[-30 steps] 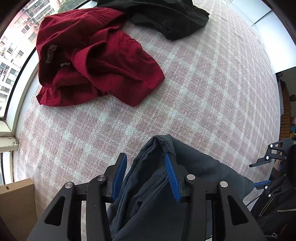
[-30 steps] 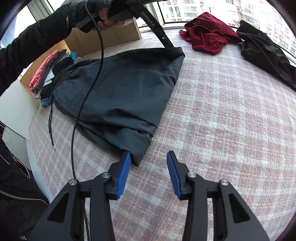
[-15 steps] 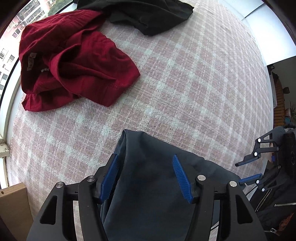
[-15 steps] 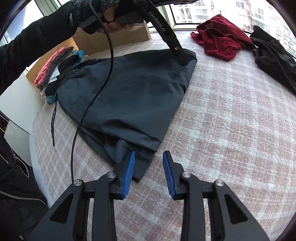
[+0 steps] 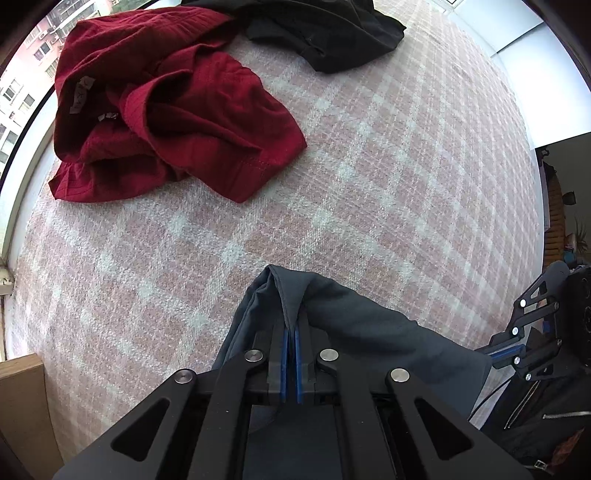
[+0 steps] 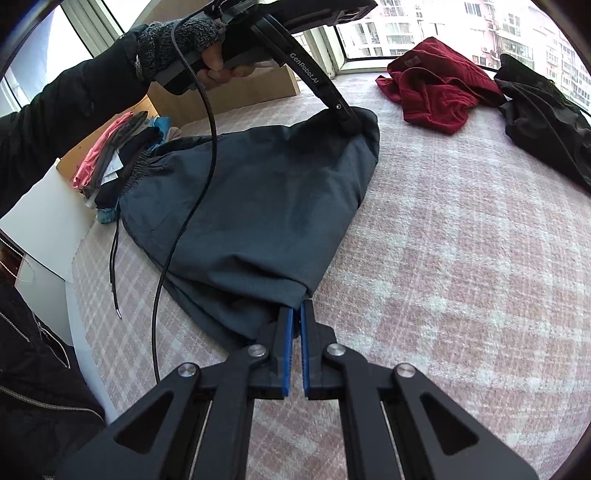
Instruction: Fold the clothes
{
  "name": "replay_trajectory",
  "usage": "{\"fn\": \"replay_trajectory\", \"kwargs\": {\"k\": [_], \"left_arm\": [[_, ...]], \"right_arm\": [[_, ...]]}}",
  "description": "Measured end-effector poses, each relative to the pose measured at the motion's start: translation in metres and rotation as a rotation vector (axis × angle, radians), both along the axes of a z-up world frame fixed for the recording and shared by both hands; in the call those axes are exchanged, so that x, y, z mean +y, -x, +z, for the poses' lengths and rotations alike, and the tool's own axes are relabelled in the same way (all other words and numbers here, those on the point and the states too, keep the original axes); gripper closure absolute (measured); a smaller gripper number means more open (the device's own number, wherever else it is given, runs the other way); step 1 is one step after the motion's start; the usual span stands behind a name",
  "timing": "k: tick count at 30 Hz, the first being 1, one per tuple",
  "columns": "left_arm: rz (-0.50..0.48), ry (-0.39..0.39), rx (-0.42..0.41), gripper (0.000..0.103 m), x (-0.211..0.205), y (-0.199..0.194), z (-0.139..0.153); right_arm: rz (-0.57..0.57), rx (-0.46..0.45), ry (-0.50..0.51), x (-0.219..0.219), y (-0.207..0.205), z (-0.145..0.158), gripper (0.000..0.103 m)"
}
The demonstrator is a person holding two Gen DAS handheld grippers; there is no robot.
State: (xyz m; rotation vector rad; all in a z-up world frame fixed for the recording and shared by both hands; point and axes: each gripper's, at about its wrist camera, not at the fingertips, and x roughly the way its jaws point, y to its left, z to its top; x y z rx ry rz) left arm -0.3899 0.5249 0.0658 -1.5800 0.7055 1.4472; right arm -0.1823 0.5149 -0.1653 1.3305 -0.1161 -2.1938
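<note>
From the left wrist, the left gripper (image 5: 291, 341) points steeply down at the pink plaid bedcover (image 5: 369, 206); its blue pads (image 5: 283, 363) have just been closing and are now pressed together on a pinched-up fold of the dark grey garment (image 5: 354, 332), whose cloth rises to a peak just above the fingertips and drapes away to the right and under the tool; a crumpled red garment (image 5: 166, 110) lies well apart at the upper left, near the window edge, and a black garment (image 5: 325, 33) lies beside it at the top; the other tool's black linkage (image 5: 532, 339) shows at the right edge.

From the right wrist, the right gripper (image 6: 295, 314) has also just been closing; its blue pads (image 6: 286, 354) stand almost together, and their tips nip the near lower corner of the dark grey garment (image 6: 251, 206), which lies spread on the bedcover (image 6: 461, 277) with its elastic waistband toward the left; at the far corner the left gripper (image 6: 349, 122) bears down on the cloth, held by a gloved hand (image 6: 199, 51) with a black cable (image 6: 192, 206) hanging across the garment; a small stack of clothes (image 6: 118, 155) sits just beyond the waistband; the red garment (image 6: 439, 88) and the black garment (image 6: 543, 110) lie at the upper right, well clear of the grey one.
</note>
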Motion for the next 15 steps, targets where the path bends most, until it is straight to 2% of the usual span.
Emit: {"fn": "replay_trajectory", "kwargs": {"k": [3,6,9,11,13,15], "left_arm": [[0.018,-0.002,-0.005,0.101,0.000,0.009,0.001],[0.025,0.003,-0.001,0.101,0.002,0.017,0.000],[0.015,0.010,-0.007,0.101,0.008,0.019,-0.002],[0.007,0.022,-0.006,0.101,0.014,0.020,-0.003],[0.005,0.026,-0.006,0.100,0.018,0.023,-0.003],[0.001,0.028,-0.013,0.100,0.021,0.026,-0.003]], "right_arm": [[0.006,-0.043,0.011,0.004,-0.009,-0.006,0.102],[0.024,-0.062,-0.027,0.000,-0.017,-0.013,0.102],[-0.022,-0.063,-0.048,0.003,-0.018,-0.013,0.100],[-0.046,-0.074,-0.025,0.005,-0.015,-0.011,0.094],[-0.040,-0.053,-0.042,-0.001,-0.015,-0.007,0.075],[-0.028,-0.028,-0.076,-0.011,-0.016,-0.005,0.070]]}}
